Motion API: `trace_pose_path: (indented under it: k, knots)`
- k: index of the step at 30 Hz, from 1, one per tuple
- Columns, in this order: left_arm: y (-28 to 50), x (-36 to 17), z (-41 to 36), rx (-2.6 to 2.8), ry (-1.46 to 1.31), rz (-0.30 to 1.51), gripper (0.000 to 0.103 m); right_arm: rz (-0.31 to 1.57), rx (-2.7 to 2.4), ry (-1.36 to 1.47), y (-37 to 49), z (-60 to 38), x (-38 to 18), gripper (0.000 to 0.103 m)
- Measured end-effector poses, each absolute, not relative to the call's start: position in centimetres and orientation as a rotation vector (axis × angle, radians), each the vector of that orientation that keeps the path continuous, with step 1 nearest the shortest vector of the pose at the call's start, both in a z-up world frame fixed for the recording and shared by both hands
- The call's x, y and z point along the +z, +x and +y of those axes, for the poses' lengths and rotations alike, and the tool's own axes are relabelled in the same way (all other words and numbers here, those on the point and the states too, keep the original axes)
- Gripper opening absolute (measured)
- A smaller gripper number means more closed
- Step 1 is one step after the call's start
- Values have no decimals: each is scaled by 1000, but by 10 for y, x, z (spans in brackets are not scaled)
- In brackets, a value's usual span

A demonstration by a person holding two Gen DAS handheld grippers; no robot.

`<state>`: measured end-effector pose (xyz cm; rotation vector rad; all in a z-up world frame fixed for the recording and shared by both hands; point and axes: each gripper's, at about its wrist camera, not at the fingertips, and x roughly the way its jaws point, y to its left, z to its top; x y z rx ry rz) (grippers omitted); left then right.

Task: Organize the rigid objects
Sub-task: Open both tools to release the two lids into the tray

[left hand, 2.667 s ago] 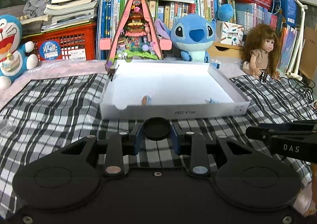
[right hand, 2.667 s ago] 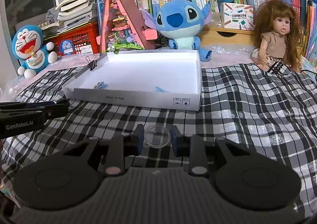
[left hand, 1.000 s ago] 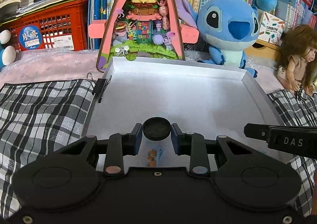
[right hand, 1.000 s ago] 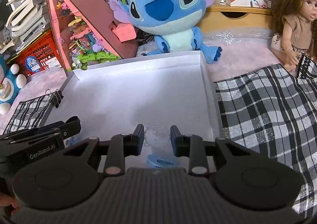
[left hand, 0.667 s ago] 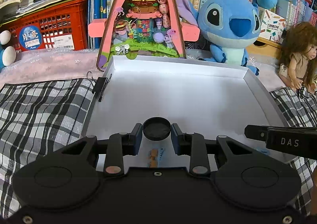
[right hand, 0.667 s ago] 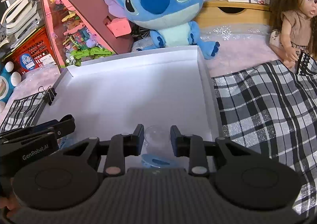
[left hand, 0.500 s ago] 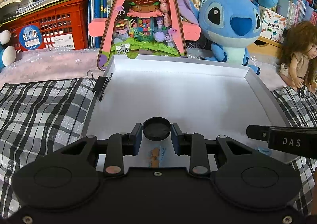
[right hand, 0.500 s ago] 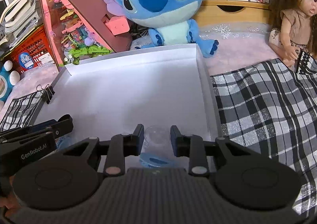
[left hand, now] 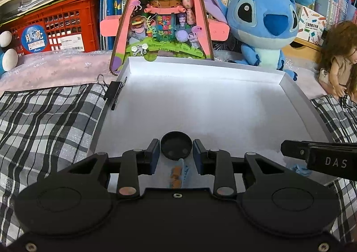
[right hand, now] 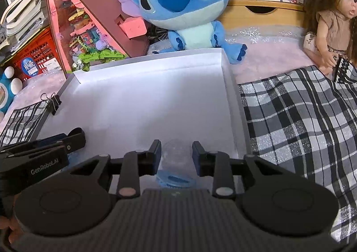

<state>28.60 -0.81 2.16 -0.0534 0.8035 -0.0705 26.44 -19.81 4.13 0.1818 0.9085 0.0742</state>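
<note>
the left gripper point(left hand: 176, 153) hangs over the near part of a white box point(left hand: 296, 93), pointing down into it. its jaws have just been opening and now stand a little apart, with a black cap point(left hand: 176, 148) between them; thin gaps show on both sides of the cap, so the pads no longer press on it. the cap lies open side up over the box floor. just below it, at 6 o'clock, a small orange and blue piece point(left hand: 178, 172) lies on the floor.

the right gripper point(right hand: 176, 156) hangs over the same box, near its right wall. its jaws have also just been opening and stand apart, with a clear cap point(right hand: 175, 153) between them and free of both pads. at 6 o'clock from the clear cap a blue piece point(right hand: 175, 179) lies on the box floor.

each gripper shows in the other's view: the right one at 3 o'clock in the left view, the left one at 9 o'clock in the right view.

a binder clip point(left hand: 115, 93) sits on the left wall of the box. the box rests on a plaid cloth point(right hand: 301, 118). behind it, at 12 o'clock, stand a pink triangle house point(left hand: 162, 15) and a blue plush point(left hand: 265, 26); a doll point(right hand: 332, 17) sits at 2 o'clock.
</note>
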Motion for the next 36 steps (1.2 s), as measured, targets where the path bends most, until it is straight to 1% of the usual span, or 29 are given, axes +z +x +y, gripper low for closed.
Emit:
trace_pose_path:
  k: [1,3,5,7,11,13,19,25,36]
  knots:
    - [285,22,-8,-70,-52,803,39,906,73,185,264,-198,42,53]
    - [282,23,-8,-70,-46,799,41,899,73,189,263,-199,43,56]
    - [278,26,-7,-75,-39,796,42,894,73,192,261,-200,44,62]
    - [272,31,-6,-82,-34,784,48,883,79,188,258,-200,48,64]
    - [254,43,-7,-92,-10,745,59,847,104,161,248,-200,58,74]
    - [242,49,-7,-109,6,722,66,823,119,146,239,-200,63,77]
    - [207,63,-7,-150,31,668,77,757,165,108,209,-202,78,83]
    - [172,71,-3,-181,13,639,78,684,207,68,174,-202,90,87]
    - [116,67,-4,-239,9,611,81,597,267,0,114,-198,94,89]
